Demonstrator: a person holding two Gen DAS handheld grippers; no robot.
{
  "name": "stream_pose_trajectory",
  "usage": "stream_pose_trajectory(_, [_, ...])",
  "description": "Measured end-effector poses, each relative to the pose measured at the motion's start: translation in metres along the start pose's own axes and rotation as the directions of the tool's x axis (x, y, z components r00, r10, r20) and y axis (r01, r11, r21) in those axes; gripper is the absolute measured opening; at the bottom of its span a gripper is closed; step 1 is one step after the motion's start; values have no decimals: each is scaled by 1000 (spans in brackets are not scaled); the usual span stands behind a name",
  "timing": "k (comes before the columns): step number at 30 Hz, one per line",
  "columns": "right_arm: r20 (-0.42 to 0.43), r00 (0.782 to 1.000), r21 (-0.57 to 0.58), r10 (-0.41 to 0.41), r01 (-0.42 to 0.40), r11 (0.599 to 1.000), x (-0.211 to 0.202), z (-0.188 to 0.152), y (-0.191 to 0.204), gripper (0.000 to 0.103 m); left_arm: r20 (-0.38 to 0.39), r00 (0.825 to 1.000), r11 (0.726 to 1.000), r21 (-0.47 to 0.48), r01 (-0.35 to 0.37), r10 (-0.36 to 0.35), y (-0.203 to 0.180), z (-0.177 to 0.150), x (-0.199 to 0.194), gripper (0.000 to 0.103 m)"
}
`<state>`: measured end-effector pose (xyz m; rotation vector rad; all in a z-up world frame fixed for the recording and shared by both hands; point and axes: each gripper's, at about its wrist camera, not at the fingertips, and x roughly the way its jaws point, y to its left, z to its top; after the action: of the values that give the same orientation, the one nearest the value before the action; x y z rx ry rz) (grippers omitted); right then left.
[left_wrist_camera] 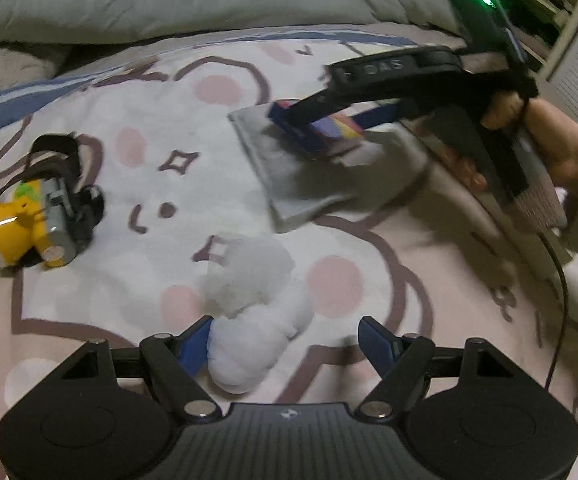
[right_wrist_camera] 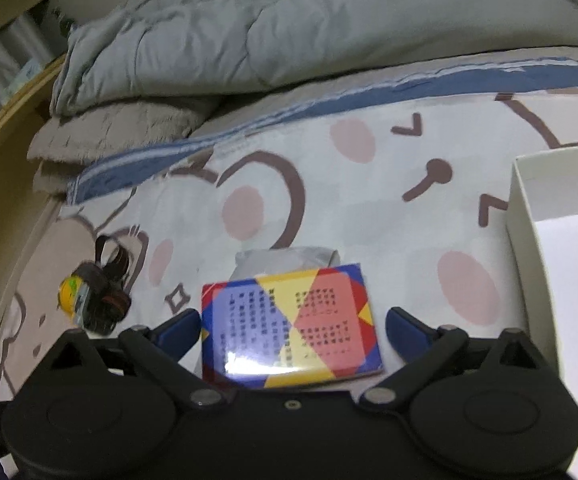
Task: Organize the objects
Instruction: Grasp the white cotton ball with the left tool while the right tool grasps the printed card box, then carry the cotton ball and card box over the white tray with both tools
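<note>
My right tool [right_wrist_camera: 293, 326] stands spread around the colourful box [right_wrist_camera: 291, 328] lying on the grey pouch [right_wrist_camera: 287, 258] on the bed, so I should centre it, clench squarely on the box's short sides, then lift toward the white box [right_wrist_camera: 525, 248], while my left tool [left_wrist_camera: 285, 334] waits released beside the white wad [left_wrist_camera: 257, 320].

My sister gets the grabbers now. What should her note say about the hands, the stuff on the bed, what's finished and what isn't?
Left gripper: jaws open, holding nothing, around the white fluffy cotton wad, which touches the left jaw.
Right gripper: jaws open, either side of the colourful flat card box, no grip visible. The box lies on a grey flat pouch.
Yellow headlamp with black strap: loose on the cartoon bedsheet, far left.
White open cardboard box: on the right; no items seen in the visible part.
Done: nothing visibly packed.
Left: probably card box, pouch, cotton and headlamp go in.
</note>
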<state>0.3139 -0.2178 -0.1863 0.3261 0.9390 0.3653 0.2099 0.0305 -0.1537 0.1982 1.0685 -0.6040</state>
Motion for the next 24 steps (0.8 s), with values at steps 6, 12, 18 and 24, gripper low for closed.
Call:
stream_pose_trajectory(6, [-31,999,-75,-43,40,996,3,-2,15,97,16,999,999,10,-51,51,-7,2,7,68])
stream_pose_trajectory(12, [-27,991,-189,-130,123,974,9,-7,27,90,-35,998,998,35,-57,58,-6,0,9,46])
stream_pose_trajectory(18, [-24,989,-196,-146,139,971,1,-5,25,89,-24,996,995,65,-82,84,-15,1,3,42])
stream_pose_trajectory(24, [27,989,-204,-147,149,968,-24,-2,32,89,101,984,989,-15,-148,149,-16,12,-23,42])
